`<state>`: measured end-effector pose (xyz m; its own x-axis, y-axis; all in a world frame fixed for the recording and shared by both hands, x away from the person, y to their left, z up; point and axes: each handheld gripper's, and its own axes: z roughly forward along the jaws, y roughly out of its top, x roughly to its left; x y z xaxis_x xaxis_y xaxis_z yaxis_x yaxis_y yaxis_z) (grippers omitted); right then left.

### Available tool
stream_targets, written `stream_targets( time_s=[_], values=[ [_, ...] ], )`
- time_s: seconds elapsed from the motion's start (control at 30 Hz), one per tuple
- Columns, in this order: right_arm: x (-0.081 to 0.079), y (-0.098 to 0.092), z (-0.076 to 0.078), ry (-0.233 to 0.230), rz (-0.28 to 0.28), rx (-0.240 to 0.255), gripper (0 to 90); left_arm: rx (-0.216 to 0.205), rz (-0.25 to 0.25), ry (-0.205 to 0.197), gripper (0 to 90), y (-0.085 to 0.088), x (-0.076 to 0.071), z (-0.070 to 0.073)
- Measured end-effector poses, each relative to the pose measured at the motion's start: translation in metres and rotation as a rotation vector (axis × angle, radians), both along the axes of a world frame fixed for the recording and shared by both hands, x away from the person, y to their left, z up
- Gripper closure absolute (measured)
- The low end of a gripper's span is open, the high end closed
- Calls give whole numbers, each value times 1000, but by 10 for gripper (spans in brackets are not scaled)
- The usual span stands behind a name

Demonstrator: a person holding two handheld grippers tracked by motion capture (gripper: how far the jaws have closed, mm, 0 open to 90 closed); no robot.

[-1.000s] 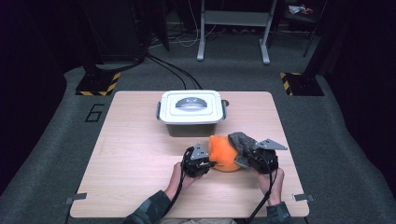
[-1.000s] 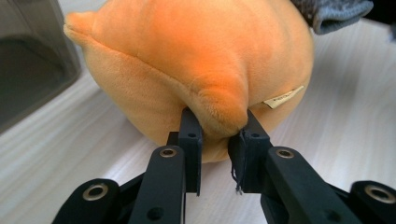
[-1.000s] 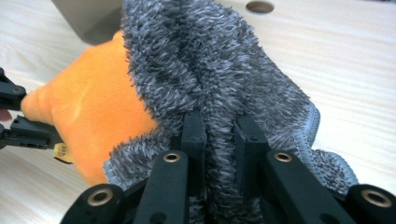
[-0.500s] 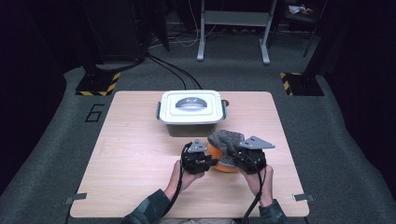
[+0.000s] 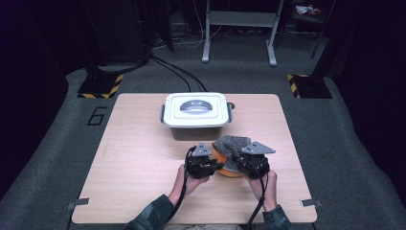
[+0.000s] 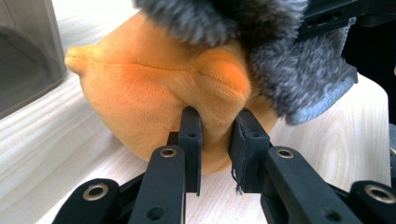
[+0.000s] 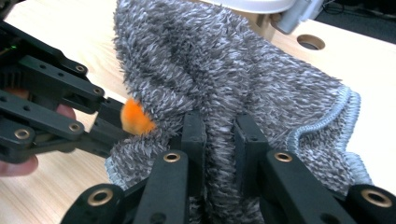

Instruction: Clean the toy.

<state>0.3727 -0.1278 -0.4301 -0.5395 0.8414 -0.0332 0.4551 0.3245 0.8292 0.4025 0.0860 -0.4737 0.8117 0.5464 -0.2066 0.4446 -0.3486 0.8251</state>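
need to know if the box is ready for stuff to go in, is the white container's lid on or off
On. The white container sits at the table's far side with its lid flat over the top, handle up, hiding the inside.

Grey cloth (image 5: 233,143) drapes the orange plush (image 5: 225,168) — grippers either side.

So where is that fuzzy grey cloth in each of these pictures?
High view: the grey cloth lies low and right of centre, draped over the orange plush toy, just in front of the white lidded box.
Left gripper view: along the top and upper right, hanging over the toy.
Right gripper view: across the middle, a fold pinched in the right tool.
Shared landmark: the orange plush toy.
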Motion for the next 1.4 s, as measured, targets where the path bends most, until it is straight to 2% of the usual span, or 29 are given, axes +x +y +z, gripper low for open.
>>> stream_targets(
  time_s=[0.37,0.7,0.83,0.97,1.1,1.17,1.23,1.3,1.4],
  values=[
    [3,-34,-12,47,-83,27,767,6,-9,12,759,4,3,-3],
    [13,-54,-31,112,-142,39,765,-1,-11,19,759,6,4,-5],
    [18,-61,-41,137,-166,43,765,-5,-10,16,759,6,4,-6],
    [22,-67,-56,168,-189,69,765,-1,-14,13,759,6,4,-6],
    [28,-71,-70,207,-196,63,765,-1,-17,8,758,6,4,-5],
    [27,-73,-69,208,-204,76,765,1,-21,6,758,6,3,-5],
    [23,-76,-60,185,-212,85,765,2,-25,-3,758,5,3,-4],
    [17,-78,-48,156,-216,94,765,7,-27,-8,758,5,2,-3],
    [8,-75,-28,111,-190,105,765,7,-30,-9,758,4,2,-2]
  ],
)
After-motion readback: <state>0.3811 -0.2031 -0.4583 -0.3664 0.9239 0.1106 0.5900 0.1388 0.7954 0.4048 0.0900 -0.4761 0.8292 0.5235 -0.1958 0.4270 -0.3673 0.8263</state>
